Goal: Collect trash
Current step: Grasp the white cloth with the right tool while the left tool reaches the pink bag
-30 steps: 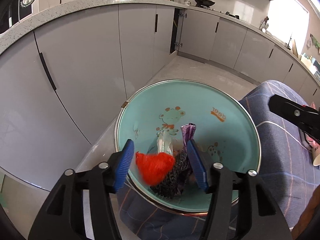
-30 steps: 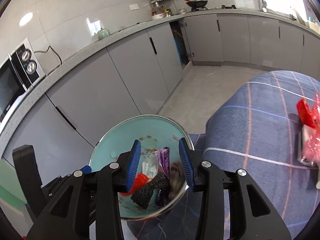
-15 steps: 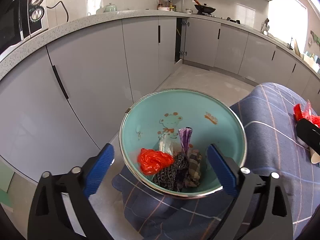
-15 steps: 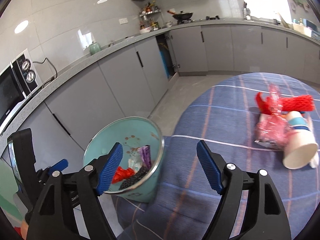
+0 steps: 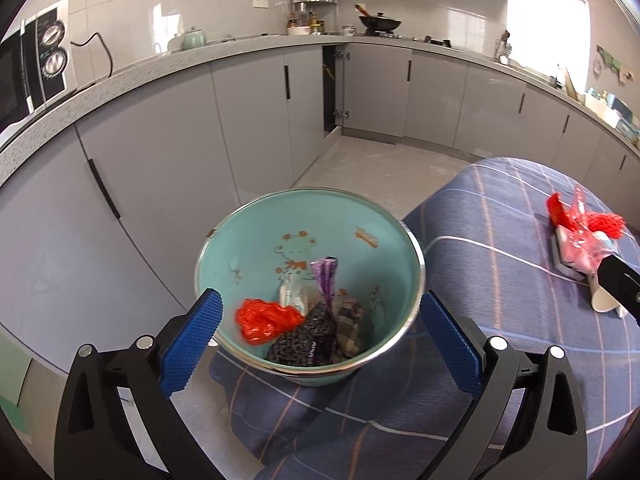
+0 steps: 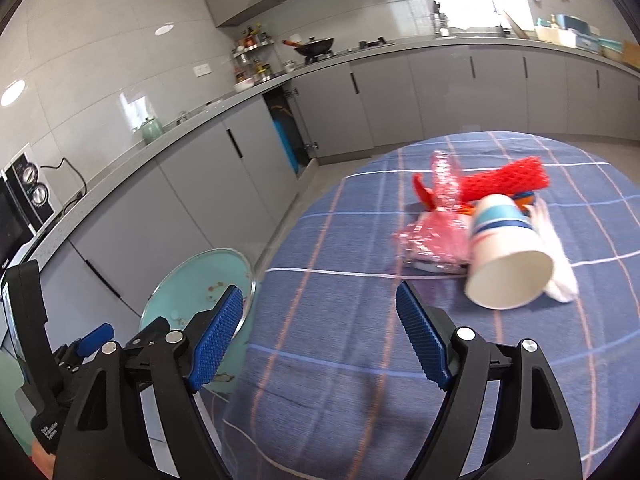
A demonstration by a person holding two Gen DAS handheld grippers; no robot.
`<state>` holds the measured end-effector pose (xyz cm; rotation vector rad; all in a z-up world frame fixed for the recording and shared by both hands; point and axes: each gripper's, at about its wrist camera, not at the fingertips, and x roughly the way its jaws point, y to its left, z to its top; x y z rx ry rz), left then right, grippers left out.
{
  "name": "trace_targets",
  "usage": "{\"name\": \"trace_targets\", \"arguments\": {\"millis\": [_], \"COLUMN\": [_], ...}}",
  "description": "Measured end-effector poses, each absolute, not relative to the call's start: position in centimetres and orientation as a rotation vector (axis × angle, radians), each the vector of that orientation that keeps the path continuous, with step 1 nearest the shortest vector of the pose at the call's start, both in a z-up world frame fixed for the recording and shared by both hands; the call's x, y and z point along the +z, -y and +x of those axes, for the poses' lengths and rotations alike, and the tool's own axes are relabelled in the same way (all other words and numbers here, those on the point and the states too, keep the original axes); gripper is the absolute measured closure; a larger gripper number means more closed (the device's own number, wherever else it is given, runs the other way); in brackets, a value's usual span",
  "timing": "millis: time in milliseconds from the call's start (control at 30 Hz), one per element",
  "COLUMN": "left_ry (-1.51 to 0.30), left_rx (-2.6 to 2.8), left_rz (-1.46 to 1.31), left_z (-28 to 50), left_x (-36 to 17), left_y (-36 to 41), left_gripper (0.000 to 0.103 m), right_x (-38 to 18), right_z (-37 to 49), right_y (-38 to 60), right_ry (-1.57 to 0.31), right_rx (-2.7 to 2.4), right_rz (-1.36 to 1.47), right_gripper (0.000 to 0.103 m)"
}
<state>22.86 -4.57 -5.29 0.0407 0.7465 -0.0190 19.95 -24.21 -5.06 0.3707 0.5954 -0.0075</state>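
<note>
Left wrist view: the left gripper [image 5: 318, 338] has its blue pads spread wide to either side of the teal bin [image 5: 404, 240], with nothing between them. A second ago those pads stood close together just over the red bag [image 5: 266, 320], low inside the bin; since then they have parted and the view has pulled back and up, so the whole steel rim and the blue checked cloth [image 5: 480, 264] under it now show. The red bag lies loose in the bin beside a dark speckled wrapper [image 5: 308, 332] and a purple wrapper [image 5: 326, 284]. A cartoon animal is printed on the bin's inner wall, with an orange word near it too small to read here; a second ago it read "deer", upside down.

In the right wrist view, the right gripper [image 6: 318, 344] also stands apart and empty, over the cloth. A second ago its pads were near each other above the bin's contents; now the bin [image 6: 192, 280] sits at lower left, partly behind the left pad, and the view has swung toward the remaining litter on the table: a paper cup [image 6: 506, 256] lying on its side with its mouth toward the camera, a pink plastic bag [image 6: 436, 236] touching it, a red foam net [image 6: 508, 180] behind, and white tissue [image 6: 556, 248] under the cup. The cup carries blue and teal bands; no lettering can be read. The left gripper's body at far left bears small white print, illegible.
</note>
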Motion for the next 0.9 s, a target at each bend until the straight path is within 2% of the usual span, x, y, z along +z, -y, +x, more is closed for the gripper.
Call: {"name": "trace_targets", "arguments": {"millis": [667,900], "left_ry": [-0.768,-0.772], "left_rx": [-0.169,-0.232], "left_rz": [0.098,0.13], "left_z": [20.7,20.0], "left_x": [-5.9,-6.3], "left_y": [11.2,13.8], "left_gripper": [0.006,0.006], "right_x": [-7.2,-8.0], "right_z": [14.0,13.2], "right_y": [32.8,35.8], "right_ry": [-0.587,-0.606], "right_rx": [-0.212,-0.254], "right_rz": [0.451,0.491], "right_gripper": [0.026,0.04]}}
